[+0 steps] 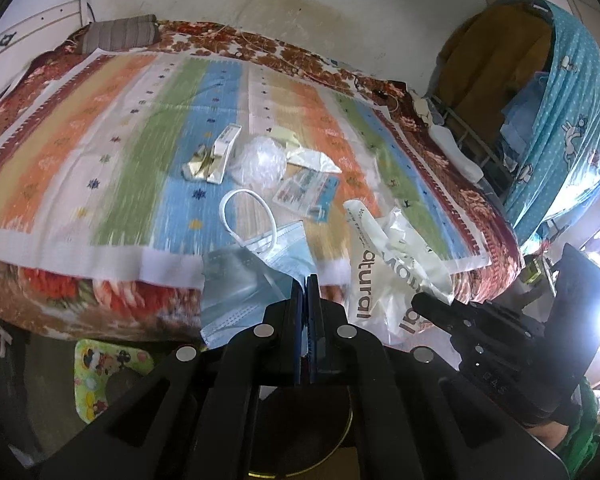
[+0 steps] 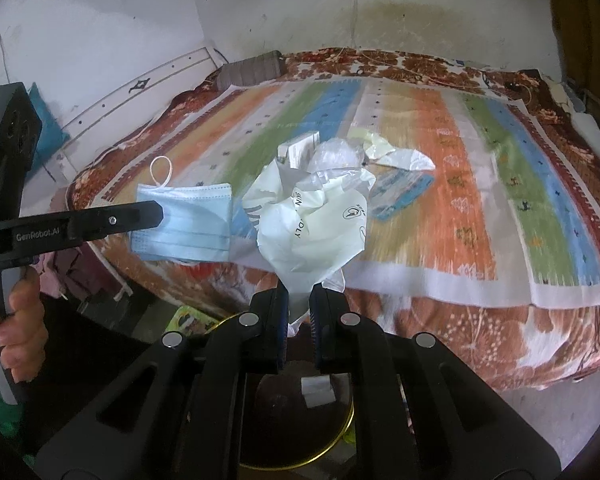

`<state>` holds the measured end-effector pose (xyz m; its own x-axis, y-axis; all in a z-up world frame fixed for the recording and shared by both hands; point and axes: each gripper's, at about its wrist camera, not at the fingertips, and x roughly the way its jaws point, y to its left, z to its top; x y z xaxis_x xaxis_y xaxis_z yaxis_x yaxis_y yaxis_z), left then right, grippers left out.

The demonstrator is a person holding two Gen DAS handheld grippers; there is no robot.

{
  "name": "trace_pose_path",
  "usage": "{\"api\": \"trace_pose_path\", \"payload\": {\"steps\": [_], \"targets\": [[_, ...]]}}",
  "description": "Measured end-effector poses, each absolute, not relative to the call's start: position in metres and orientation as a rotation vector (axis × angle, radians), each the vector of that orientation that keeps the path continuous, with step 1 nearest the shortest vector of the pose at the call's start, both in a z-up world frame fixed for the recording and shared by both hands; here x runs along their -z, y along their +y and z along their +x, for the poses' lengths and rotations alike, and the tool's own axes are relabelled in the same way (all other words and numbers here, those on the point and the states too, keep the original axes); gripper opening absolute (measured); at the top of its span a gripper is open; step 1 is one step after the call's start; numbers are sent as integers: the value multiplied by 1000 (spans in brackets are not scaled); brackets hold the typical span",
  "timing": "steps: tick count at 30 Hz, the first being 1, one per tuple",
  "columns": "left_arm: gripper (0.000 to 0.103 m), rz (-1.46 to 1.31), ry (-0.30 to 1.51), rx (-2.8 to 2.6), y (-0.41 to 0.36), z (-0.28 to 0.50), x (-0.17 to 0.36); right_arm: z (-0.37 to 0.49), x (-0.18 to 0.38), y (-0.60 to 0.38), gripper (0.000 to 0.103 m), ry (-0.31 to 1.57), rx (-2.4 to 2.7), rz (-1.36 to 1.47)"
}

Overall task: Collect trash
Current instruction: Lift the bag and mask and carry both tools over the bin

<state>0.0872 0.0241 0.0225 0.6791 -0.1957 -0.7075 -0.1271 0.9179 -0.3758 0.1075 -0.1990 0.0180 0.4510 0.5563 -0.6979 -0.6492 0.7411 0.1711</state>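
My left gripper (image 1: 307,280) is shut on a blue face mask (image 1: 256,264), which hangs over the near edge of the bed. The right wrist view shows that mask (image 2: 188,228) from the side, at the left gripper's tip. My right gripper (image 2: 299,292) is shut on a crumpled white plastic bag (image 2: 312,220), which also shows in the left wrist view (image 1: 380,264). Under both grippers stands a round bin with a gold rim (image 2: 340,436). On the striped bedsheet lie a small box (image 1: 228,140), a gold wrapper (image 1: 200,166), clear plastic (image 1: 260,160) and a blue-white packet (image 1: 306,192).
The bed (image 2: 460,340) fills the middle, with a striped pillow (image 1: 120,34) at its far side against the wall. A rack draped in blue cloth (image 1: 560,120) stands to the right. A colourful mat (image 1: 96,376) lies on the floor. A person's hand (image 2: 16,320) grips the left gripper's handle.
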Motion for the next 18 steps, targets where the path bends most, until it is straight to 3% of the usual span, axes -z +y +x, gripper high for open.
{"api": "trace_pose_path", "payload": {"steps": [18], "targets": [[1,-371,1027,-35,-12,63,38,82,41,-194,8,1002,-653,-212]]}}
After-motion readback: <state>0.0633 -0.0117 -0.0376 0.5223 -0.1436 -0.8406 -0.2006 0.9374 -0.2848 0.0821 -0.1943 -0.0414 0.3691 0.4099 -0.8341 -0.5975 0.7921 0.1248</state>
